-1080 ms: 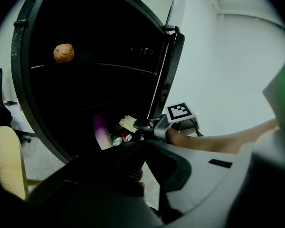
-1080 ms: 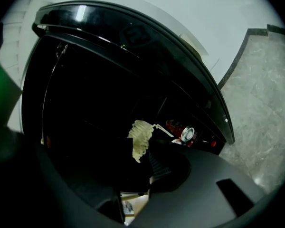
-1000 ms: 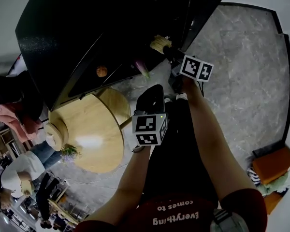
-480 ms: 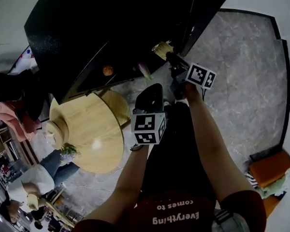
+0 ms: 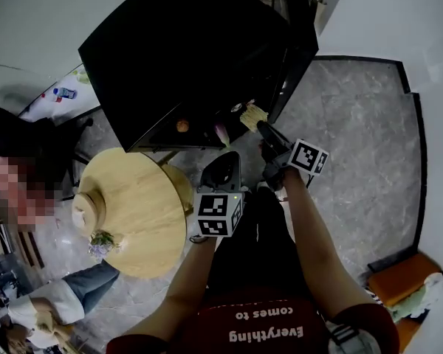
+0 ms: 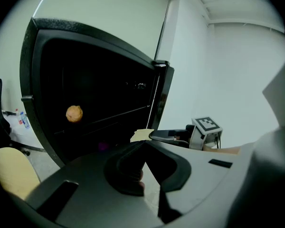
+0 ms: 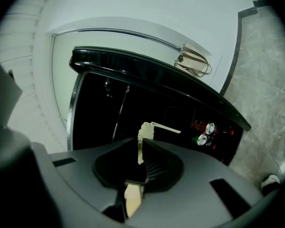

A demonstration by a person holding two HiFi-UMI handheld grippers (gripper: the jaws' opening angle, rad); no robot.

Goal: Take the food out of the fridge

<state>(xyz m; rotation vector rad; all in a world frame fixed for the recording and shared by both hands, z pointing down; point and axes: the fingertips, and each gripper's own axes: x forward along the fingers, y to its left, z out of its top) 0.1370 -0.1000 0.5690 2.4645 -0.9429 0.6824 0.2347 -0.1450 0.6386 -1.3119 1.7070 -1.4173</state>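
1. Right tool (image 7: 142, 146), its jaws just closing narrow, pinches pale stringy food (image 7: 145, 128), perhaps noodles, at the open fridge (image 5: 192, 57) front, ready for withdrawal.
2. Left tool (image 6: 143, 145), jaws together and empty, hangs clear.

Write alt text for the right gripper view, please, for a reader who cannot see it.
The right hand-held gripper has just closed its jaws on a thin, pale yellow piece of food, held in front of a black fridge. Some drink cans sit on a shelf at the fridge's right side, and grey stone floor shows at the right edge.
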